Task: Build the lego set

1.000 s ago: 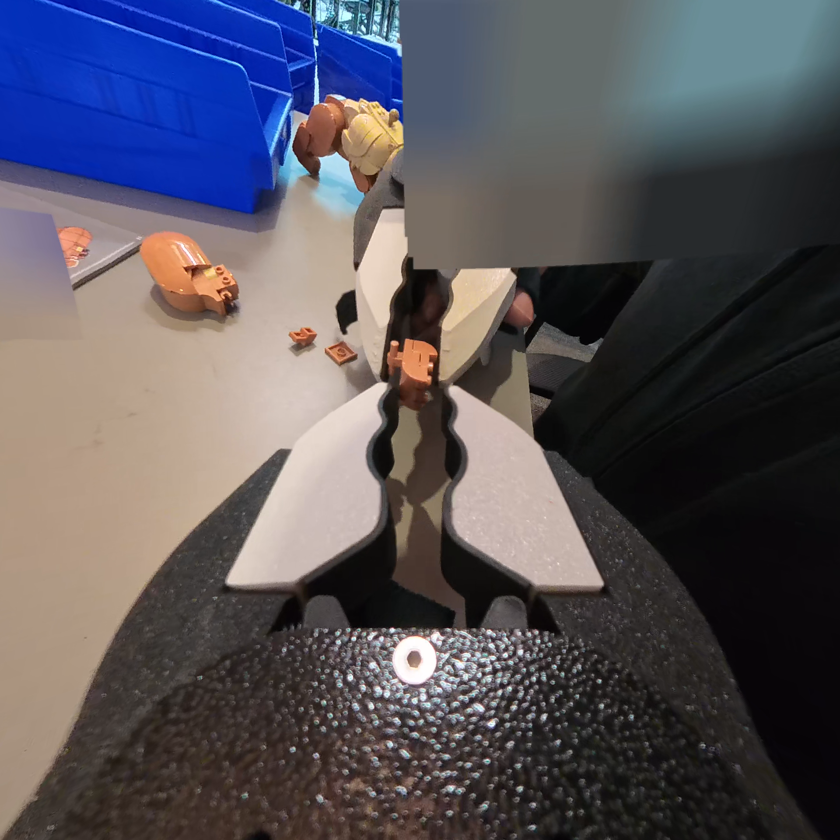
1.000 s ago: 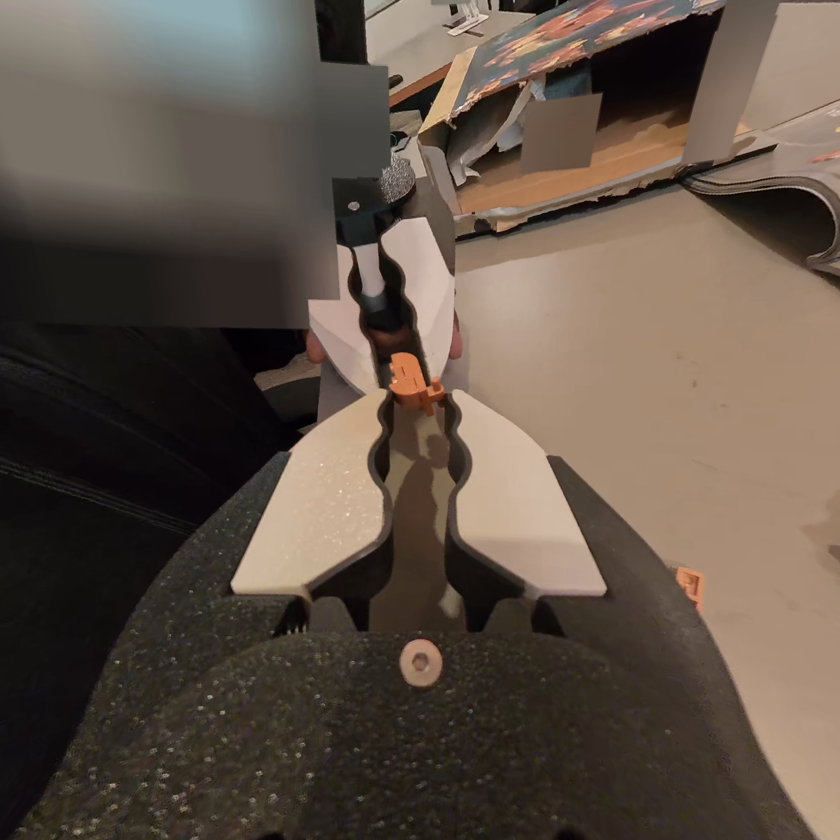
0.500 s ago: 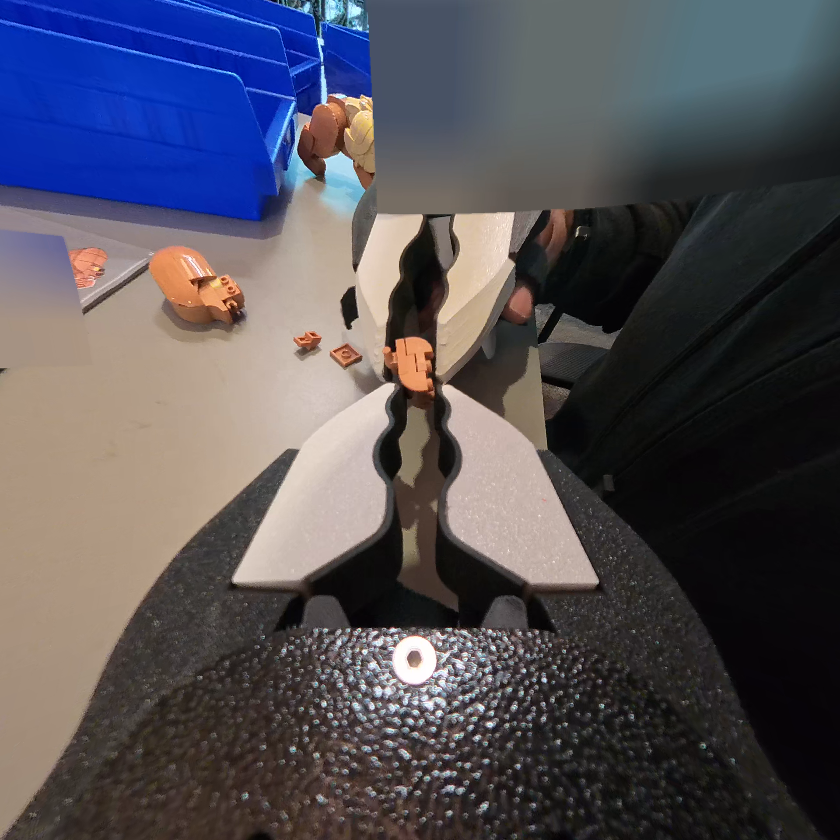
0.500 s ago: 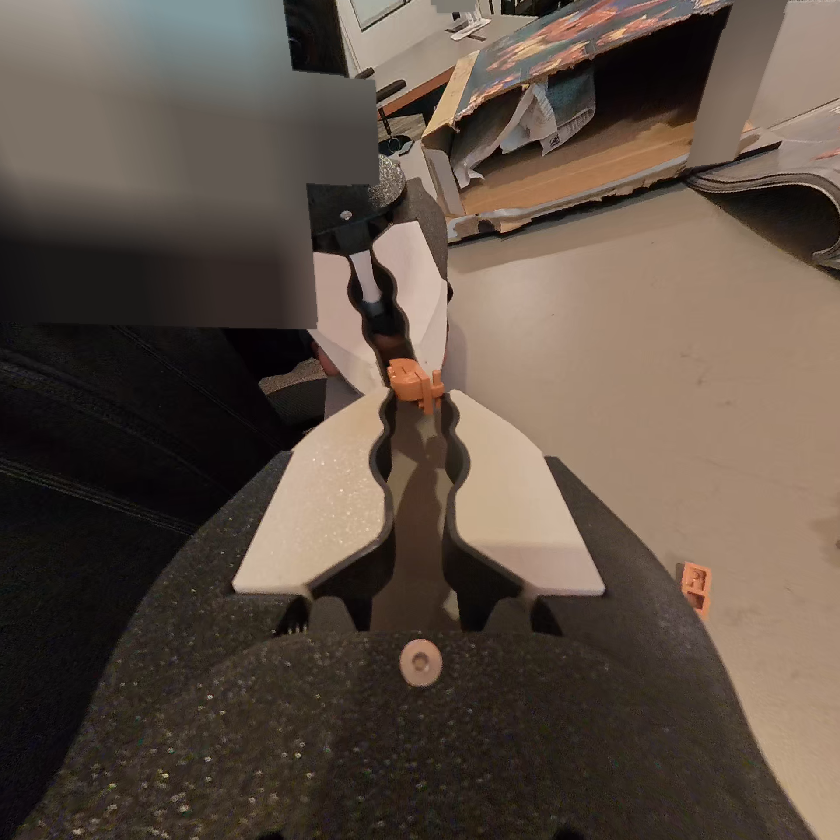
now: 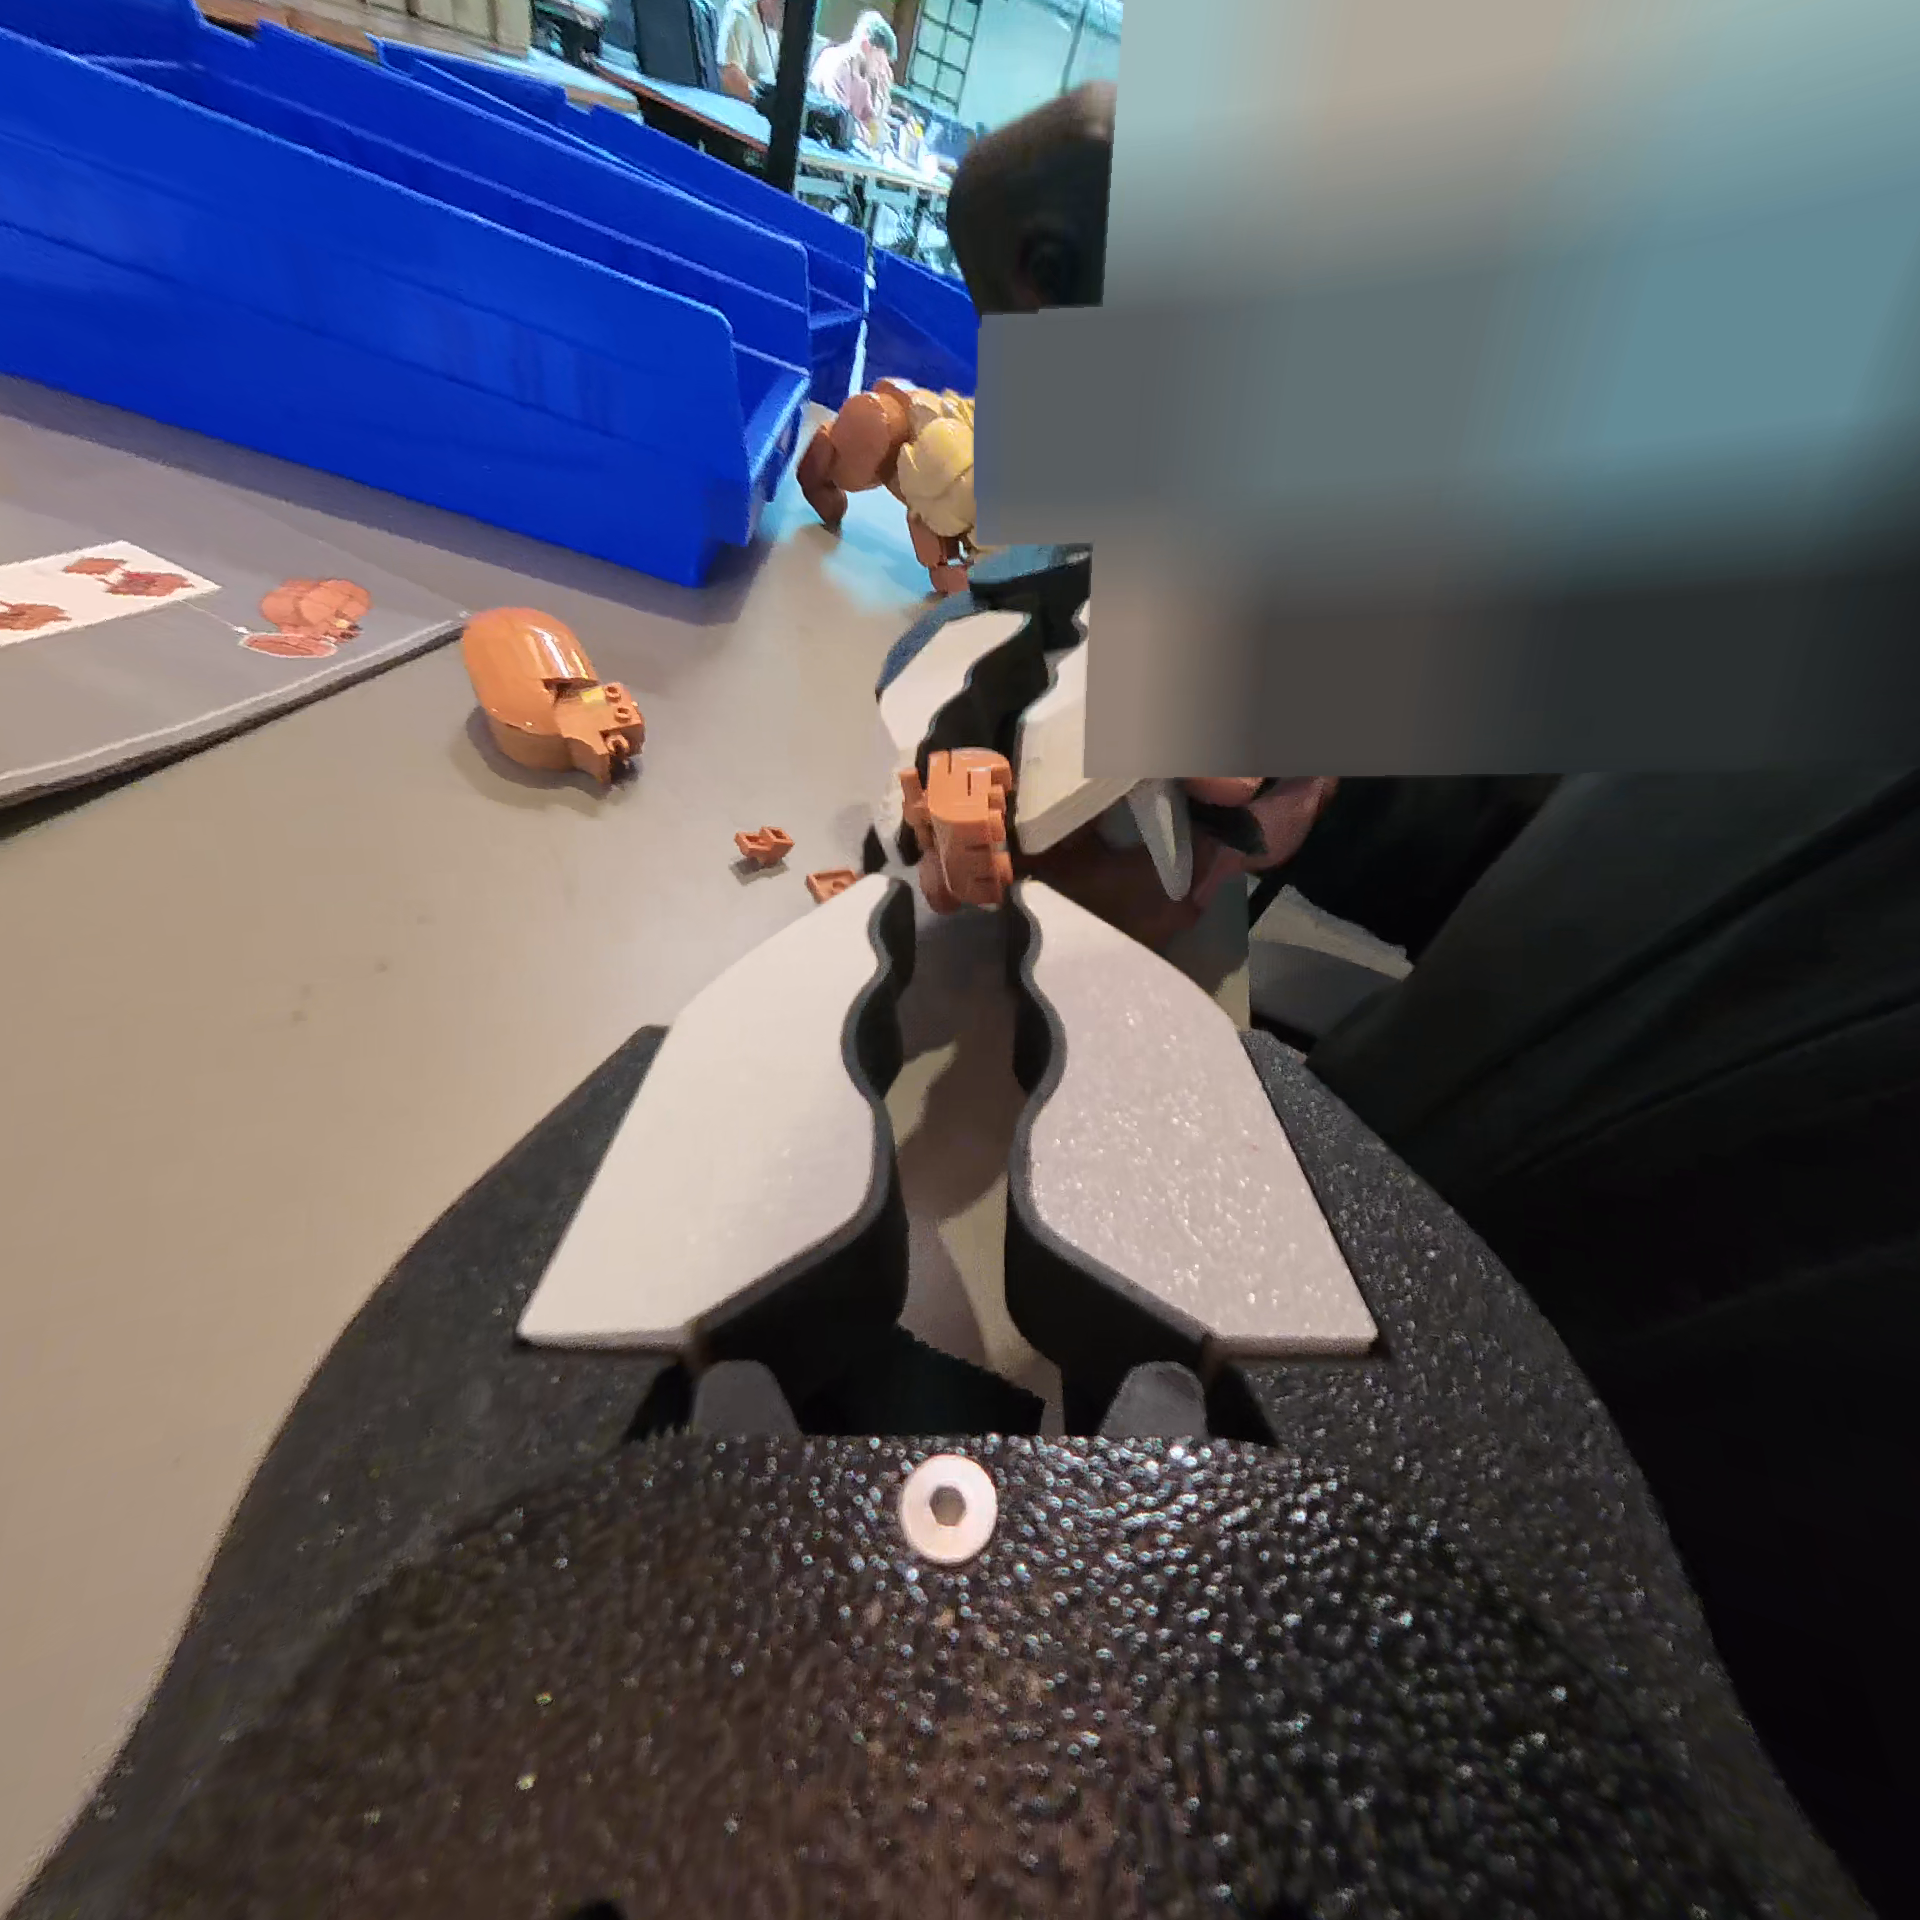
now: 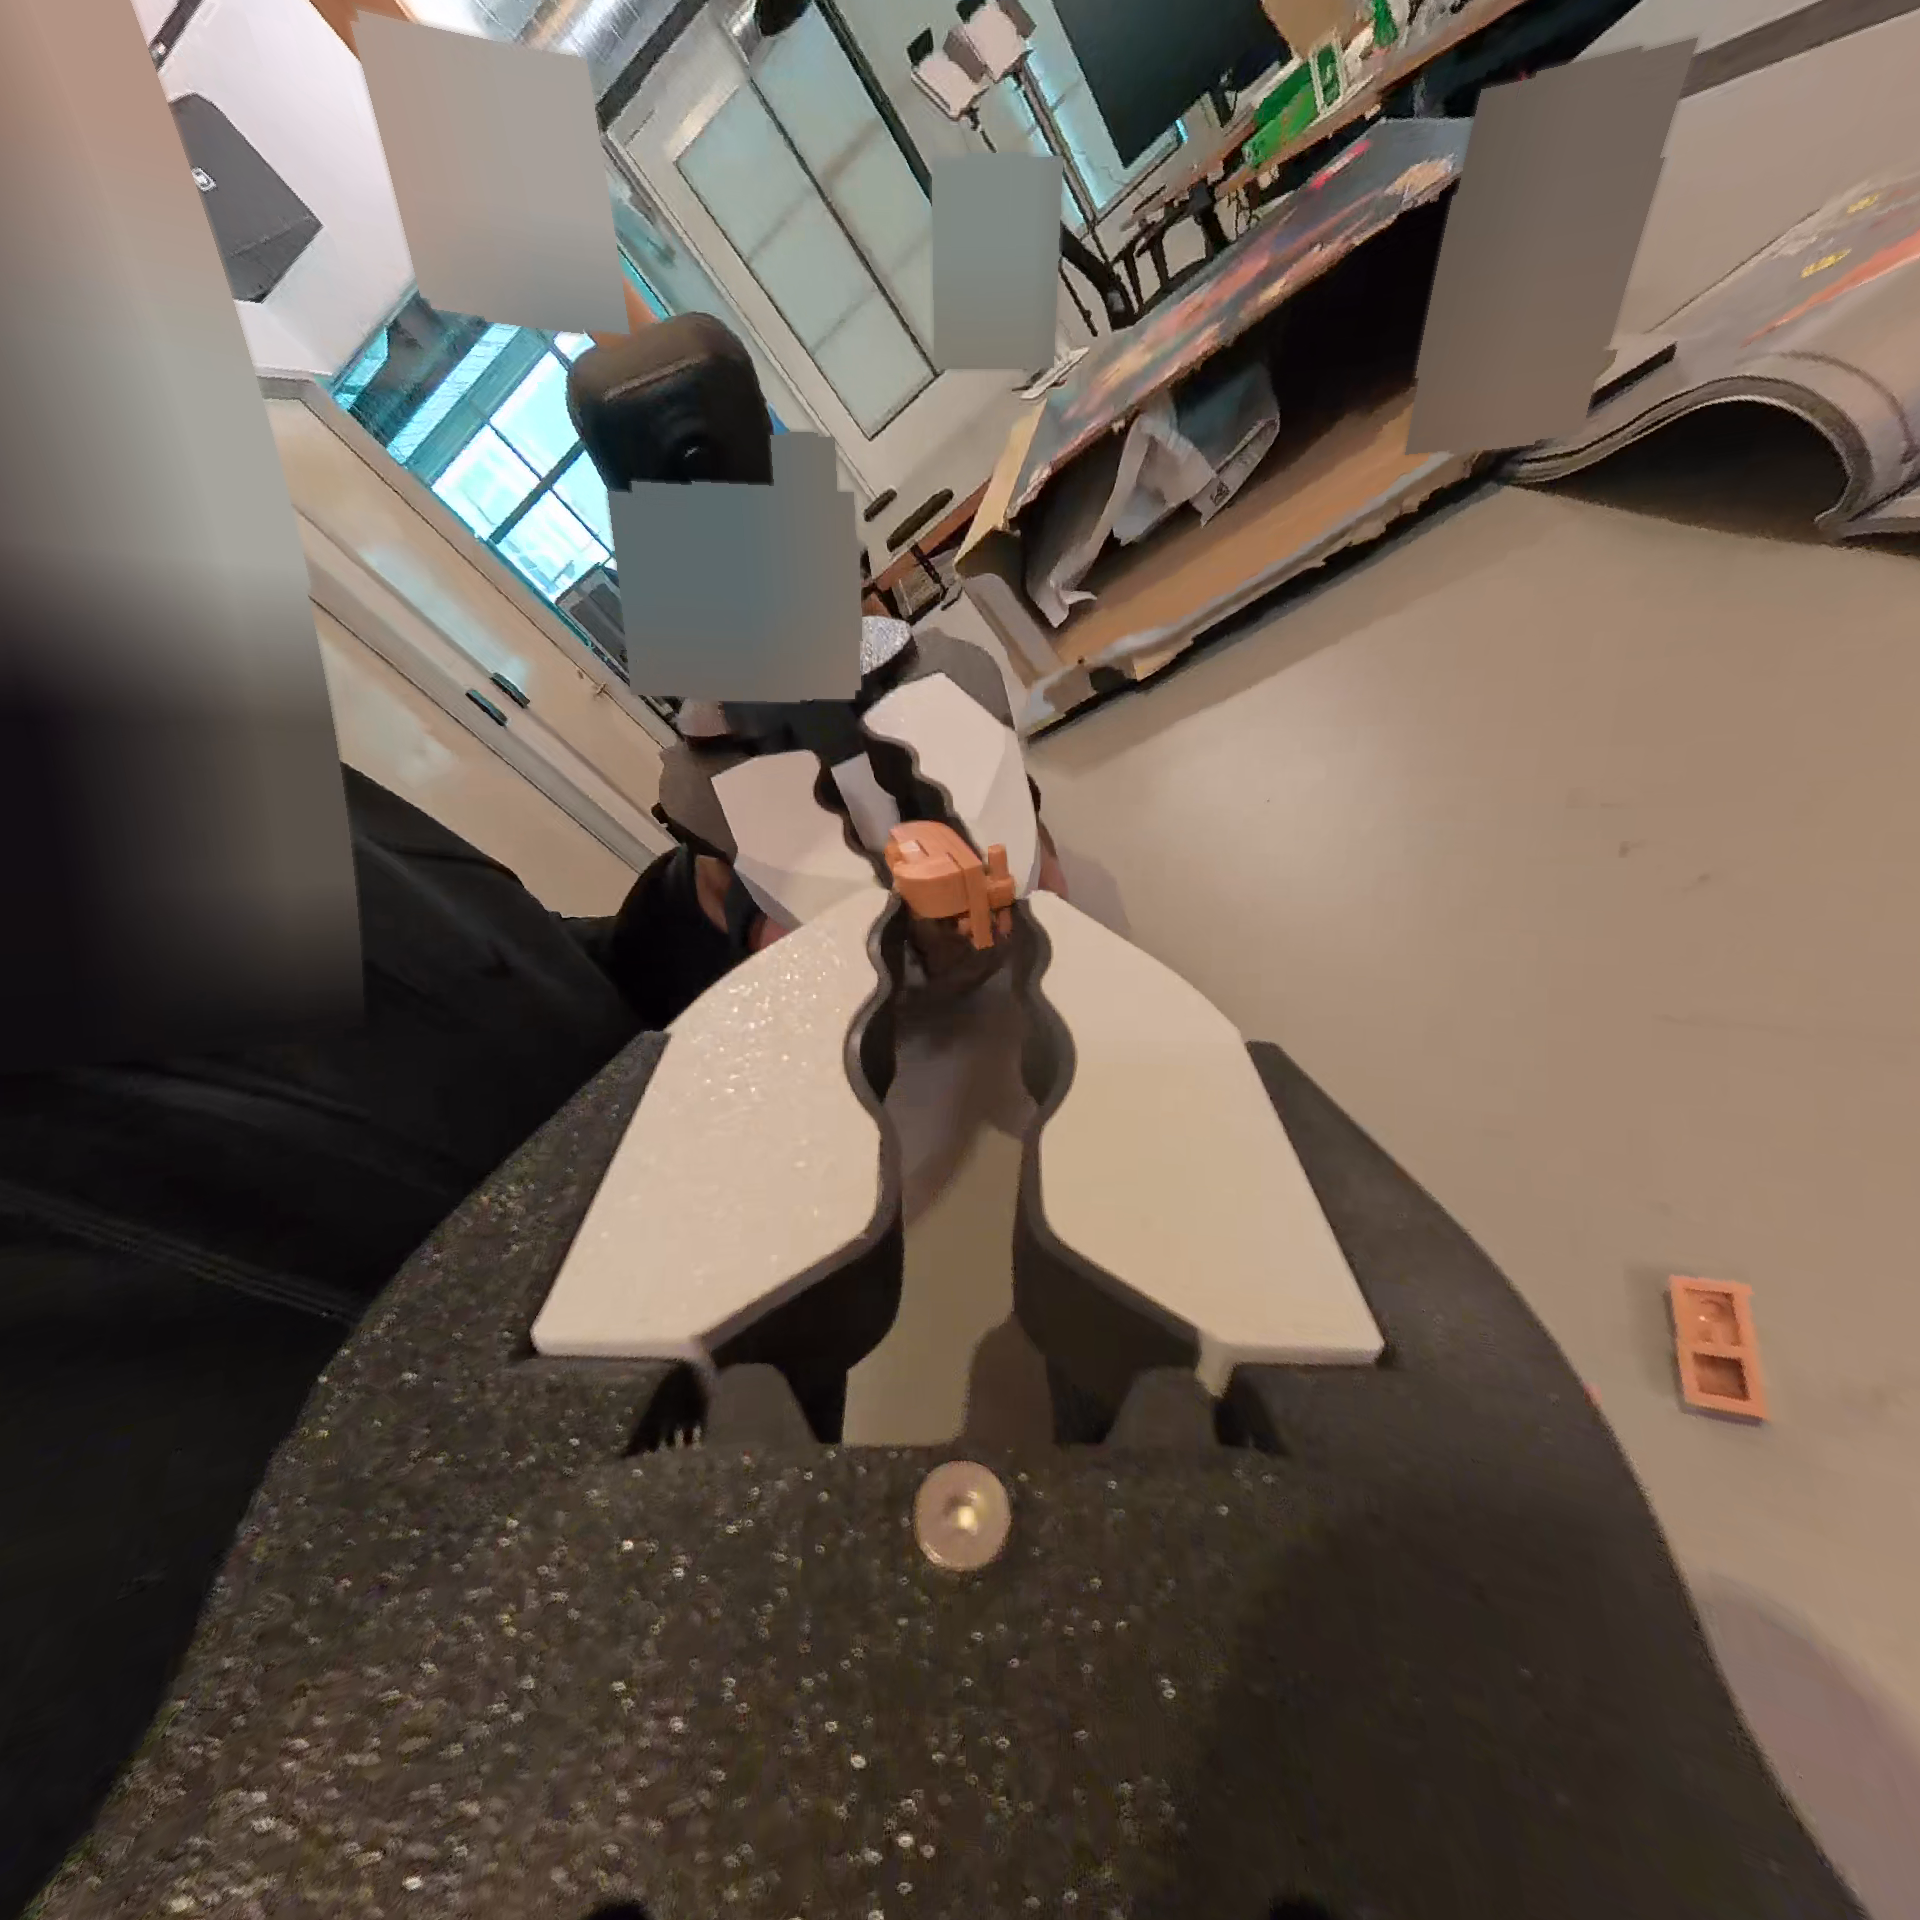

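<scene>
Left wrist view, both grippers [image 5: 961, 894] pinching brown assembly [image 5: 964, 831]

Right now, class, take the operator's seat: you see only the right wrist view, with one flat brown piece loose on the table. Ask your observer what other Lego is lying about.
Observer: The left wrist view shows a domed brown sub-assembly lying on the table, off to the left beyond the left gripper.
Operator: Any single bricks near it?
Observer: Yes, two small brown pieces lie on the table between that dome and the small brown assembly gripped at the fingertips.
</scene>
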